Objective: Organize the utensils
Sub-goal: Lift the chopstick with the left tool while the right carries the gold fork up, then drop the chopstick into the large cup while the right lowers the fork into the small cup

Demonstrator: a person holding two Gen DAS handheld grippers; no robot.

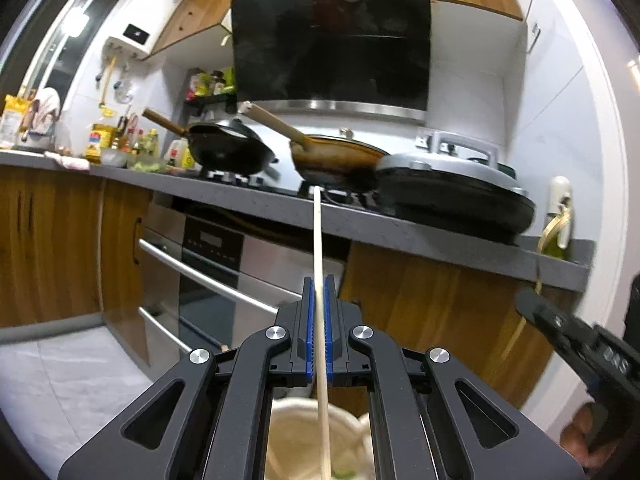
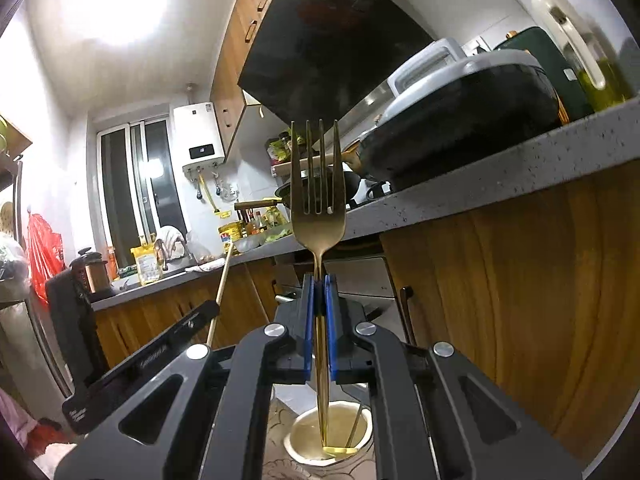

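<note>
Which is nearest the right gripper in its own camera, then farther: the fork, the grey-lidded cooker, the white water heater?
From the right gripper:
1. fork, clamped upright between its fingers.
2. grey-lidded cooker, on the counter, upper right.
3. white water heater, far wall, left.

So everything hangs off the countertop here. On it, the two pans sit side by side on the stove, the dark wok left of the other pan, and the lidded electric griddle right of both. The range hood hangs above them. Under the counter's front edge is the oven. My left gripper pinches a chopstick in front of the counter, and my right gripper clamps a fork, handle end down in the cup below.
</note>
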